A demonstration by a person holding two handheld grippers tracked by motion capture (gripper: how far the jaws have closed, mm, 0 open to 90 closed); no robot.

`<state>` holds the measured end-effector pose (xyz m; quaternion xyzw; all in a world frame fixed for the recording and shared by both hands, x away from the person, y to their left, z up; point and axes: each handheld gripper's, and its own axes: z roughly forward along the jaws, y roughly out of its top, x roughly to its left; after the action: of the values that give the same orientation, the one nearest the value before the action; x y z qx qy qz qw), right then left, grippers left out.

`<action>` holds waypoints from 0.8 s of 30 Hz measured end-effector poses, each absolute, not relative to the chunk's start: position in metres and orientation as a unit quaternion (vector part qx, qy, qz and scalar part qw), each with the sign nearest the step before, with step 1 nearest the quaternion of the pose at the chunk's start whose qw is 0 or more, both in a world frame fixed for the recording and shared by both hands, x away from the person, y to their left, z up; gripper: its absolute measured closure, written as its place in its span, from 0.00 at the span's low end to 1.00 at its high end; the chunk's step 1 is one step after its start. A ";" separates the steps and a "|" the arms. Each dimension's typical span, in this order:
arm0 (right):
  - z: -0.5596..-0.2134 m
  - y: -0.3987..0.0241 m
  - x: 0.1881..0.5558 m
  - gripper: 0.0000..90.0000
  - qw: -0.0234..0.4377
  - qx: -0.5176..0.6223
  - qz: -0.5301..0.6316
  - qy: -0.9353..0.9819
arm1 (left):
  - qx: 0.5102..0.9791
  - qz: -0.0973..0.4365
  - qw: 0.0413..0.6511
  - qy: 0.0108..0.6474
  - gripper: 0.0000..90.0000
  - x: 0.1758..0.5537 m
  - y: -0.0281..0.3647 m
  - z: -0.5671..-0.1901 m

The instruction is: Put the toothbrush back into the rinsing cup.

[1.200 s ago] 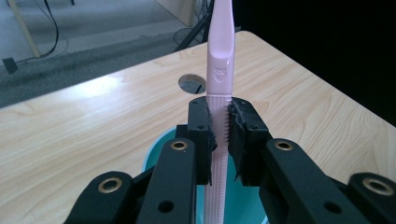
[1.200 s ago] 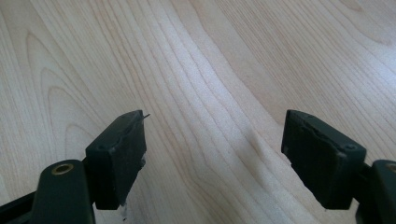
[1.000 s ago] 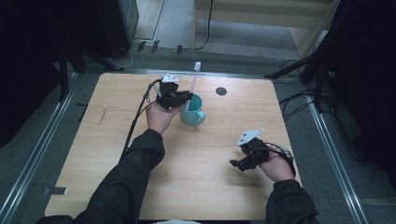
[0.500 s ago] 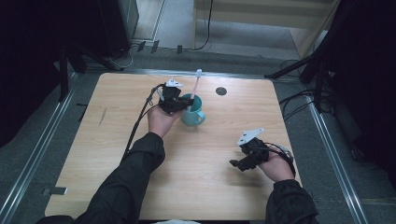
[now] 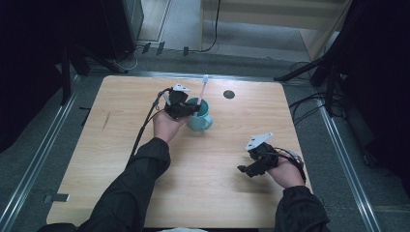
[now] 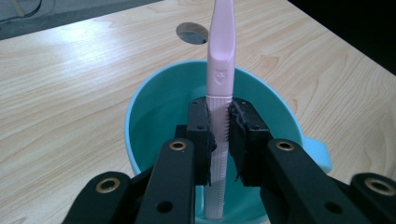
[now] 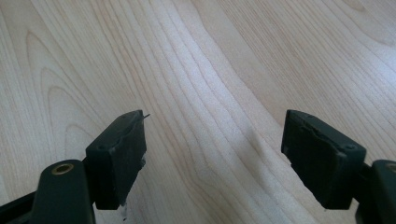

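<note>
Gripping a pink toothbrush [image 6: 219, 70] upright inside the teal mug [image 6: 154, 107], my left claw [image 6: 222, 135] is clamped tight; my right claw [image 7: 215, 158] hangs apart over the worktop [image 5: 145, 193], near right.

The high view looks forward and down over the whole pale wooden table [image 5: 121, 183]. The left gripper view sits close, facing a teal plastic mug [image 6: 154, 107] and the round dark hole [image 6: 192, 33], both shared with overhead. The right gripper view hangs near bare tabletop
</note>
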<state>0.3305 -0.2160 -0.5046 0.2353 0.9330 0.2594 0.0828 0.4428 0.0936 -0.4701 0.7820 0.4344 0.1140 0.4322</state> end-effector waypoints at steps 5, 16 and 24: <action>-0.504 -0.216 0.331 0.24 0.084 0.236 0.261 0.932 | 0.781 0.108 0.429 0.441 0.87 0.444 0.095 -0.471; -0.504 -0.216 0.331 0.24 0.083 0.234 0.259 0.933 | 0.788 0.102 0.415 0.443 0.85 0.446 0.094 -0.471; -0.505 -0.216 0.331 0.24 0.083 0.235 0.259 0.933 | 0.791 0.100 0.416 0.438 0.82 0.444 0.094 -0.463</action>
<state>0.3310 -0.2161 -0.5046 0.2348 0.9332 0.2590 0.0831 0.4441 0.0937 -0.4625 0.7905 0.4380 0.1000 0.4162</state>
